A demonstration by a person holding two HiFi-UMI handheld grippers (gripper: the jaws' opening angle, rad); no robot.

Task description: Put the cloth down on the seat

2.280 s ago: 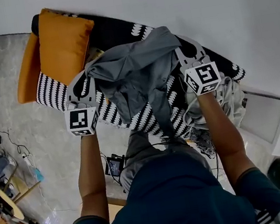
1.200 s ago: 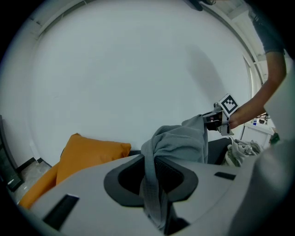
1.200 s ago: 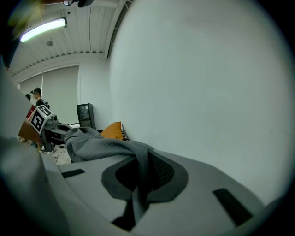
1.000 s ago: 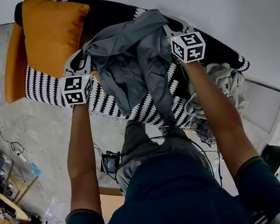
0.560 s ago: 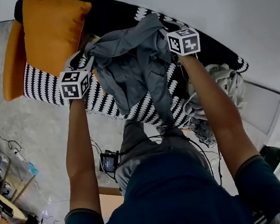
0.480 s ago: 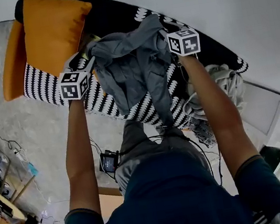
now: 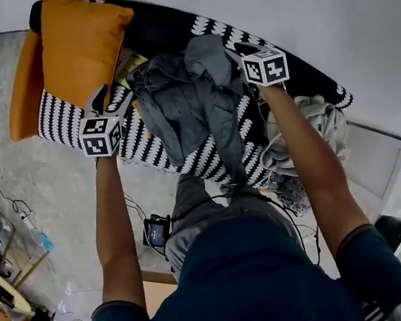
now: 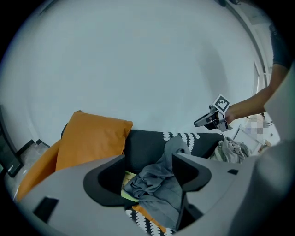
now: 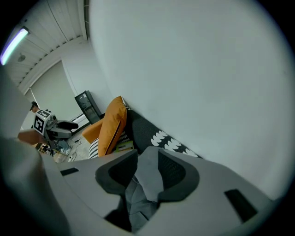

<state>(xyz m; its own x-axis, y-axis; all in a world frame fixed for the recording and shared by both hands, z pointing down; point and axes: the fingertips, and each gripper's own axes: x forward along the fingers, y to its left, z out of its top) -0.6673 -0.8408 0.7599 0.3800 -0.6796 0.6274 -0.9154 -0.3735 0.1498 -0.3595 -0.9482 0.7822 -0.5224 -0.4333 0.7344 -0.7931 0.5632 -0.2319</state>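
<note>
The grey cloth [image 7: 190, 97] lies bunched on the black-and-white patterned sofa seat [image 7: 161, 155], with one end trailing over the front edge. My left gripper [image 7: 117, 94] hovers just left of the cloth. Its jaws are opening, and in the left gripper view the cloth [image 8: 152, 189] lies beyond them, untouched. My right gripper [image 7: 235, 57] sits at the cloth's far right corner, jaws also opening. In the right gripper view a fold of the cloth [image 9: 147, 177] stands loose in the gap of the right gripper [image 9: 146, 173].
An orange cushion [image 7: 87, 49] leans on the sofa's left end. A yellow-green flat item [image 7: 130, 61] peeks from under the cloth. A pale crumpled heap of fabric [image 7: 317, 129] lies at the sofa's right end, with a white box [image 7: 384, 163] beside it. The wall rises close behind.
Both grippers have opened and let go of the cloth. The spread cloth has sunk into a heap on the seat. The left gripper has drawn back to the left.
</note>
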